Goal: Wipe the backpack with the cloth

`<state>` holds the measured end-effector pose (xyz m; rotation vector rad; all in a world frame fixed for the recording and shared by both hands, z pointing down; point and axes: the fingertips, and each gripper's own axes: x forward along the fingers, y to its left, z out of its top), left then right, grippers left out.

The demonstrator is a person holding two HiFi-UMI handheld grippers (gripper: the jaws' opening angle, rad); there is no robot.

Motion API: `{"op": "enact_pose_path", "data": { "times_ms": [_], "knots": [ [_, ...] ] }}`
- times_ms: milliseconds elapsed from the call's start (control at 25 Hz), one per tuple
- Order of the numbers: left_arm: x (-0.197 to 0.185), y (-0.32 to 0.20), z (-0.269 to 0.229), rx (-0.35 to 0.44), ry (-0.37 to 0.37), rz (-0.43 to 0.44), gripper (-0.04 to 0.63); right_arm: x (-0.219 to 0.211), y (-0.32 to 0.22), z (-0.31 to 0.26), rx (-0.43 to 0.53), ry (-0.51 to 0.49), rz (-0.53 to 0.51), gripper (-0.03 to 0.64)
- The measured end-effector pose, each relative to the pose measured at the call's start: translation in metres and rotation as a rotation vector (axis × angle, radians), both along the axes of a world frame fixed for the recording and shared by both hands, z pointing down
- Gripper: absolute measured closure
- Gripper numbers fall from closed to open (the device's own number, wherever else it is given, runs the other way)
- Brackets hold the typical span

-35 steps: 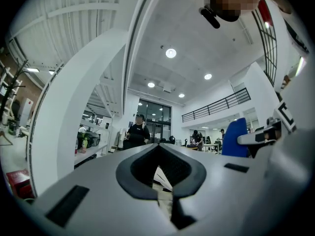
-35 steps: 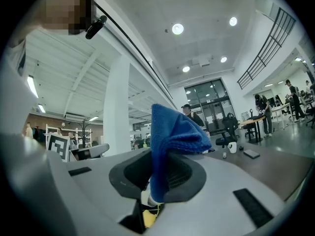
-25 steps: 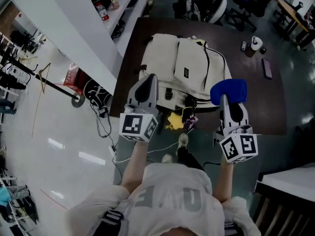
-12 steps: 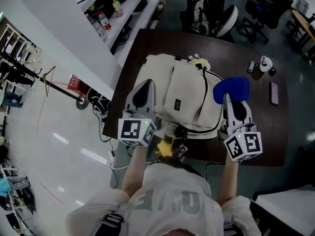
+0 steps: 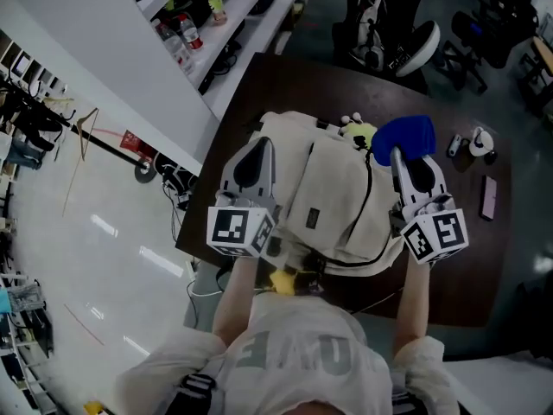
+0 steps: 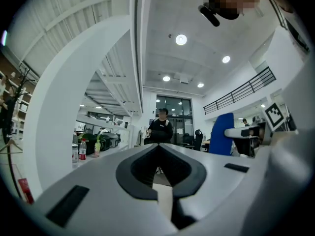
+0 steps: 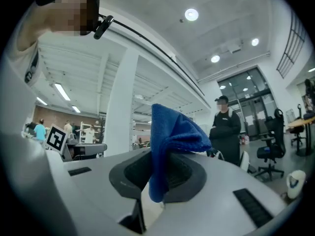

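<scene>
A cream backpack (image 5: pixel 333 188) lies flat on the dark brown table (image 5: pixel 449 258). My right gripper (image 5: pixel 402 156) is shut on a blue cloth (image 5: pixel 403 138), which bunches up above the backpack's far right corner. In the right gripper view the cloth (image 7: pixel 172 139) stands up out of the closed jaws of my right gripper (image 7: pixel 156 168). My left gripper (image 5: pixel 252 156) hovers over the backpack's left side, shut with nothing in it. In the left gripper view my left gripper (image 6: pixel 160 149) aims across the room, and the cloth (image 6: pixel 220 134) shows at the right.
A yellow-green toy (image 5: pixel 359 131) lies at the backpack's far end. A phone (image 5: pixel 490 197) and small white items (image 5: pixel 478 142) lie on the table's right side. A person (image 7: pixel 225 127) and office chairs (image 5: pixel 484 33) are beyond the table; a white counter with bottles (image 5: pixel 181 37) runs left.
Both grippers have moved away from me, from the table's front edge out over the backpack. The cloth has stayed in the right gripper and now sits near the backpack's far right corner.
</scene>
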<state>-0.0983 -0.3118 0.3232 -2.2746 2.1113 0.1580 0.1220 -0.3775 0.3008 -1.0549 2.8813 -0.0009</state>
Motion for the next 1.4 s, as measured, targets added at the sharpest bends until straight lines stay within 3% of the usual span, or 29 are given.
{"op": "enact_pose_path", "data": {
  "times_ms": [320, 640, 760, 960, 1200, 1400],
  "knots": [
    [-0.03, -0.032, 0.038, -0.102, 0.06, -0.085, 0.594, -0.105, -0.078, 0.019, 0.151, 0.2, -0.434, 0.572],
    [-0.033, -0.062, 0.057, -0.257, 0.097, -0.075, 0.594, -0.196, -0.131, 0.099, 0.214, 0.405, -0.756, 0.572],
    [-0.032, -0.08, 0.046, -0.242, 0.116, -0.063, 0.594, -0.219, -0.138, 0.126, 0.228, 0.495, -0.836, 0.572],
    [-0.034, -0.1, 0.058, -0.323, 0.137, -0.038, 0.594, -0.247, -0.135, 0.166, 0.242, 0.602, -0.992, 0.572],
    [-0.035, -0.101, 0.056, -0.303, 0.175, -0.028, 0.594, -0.256, -0.118, 0.196, 0.277, 0.697, -1.207, 0.572],
    [-0.039, -0.102, 0.063, -0.314, 0.17, -0.051, 0.594, -0.253, -0.113, 0.211, 0.296, 0.757, -1.266, 0.572]
  ]
}}
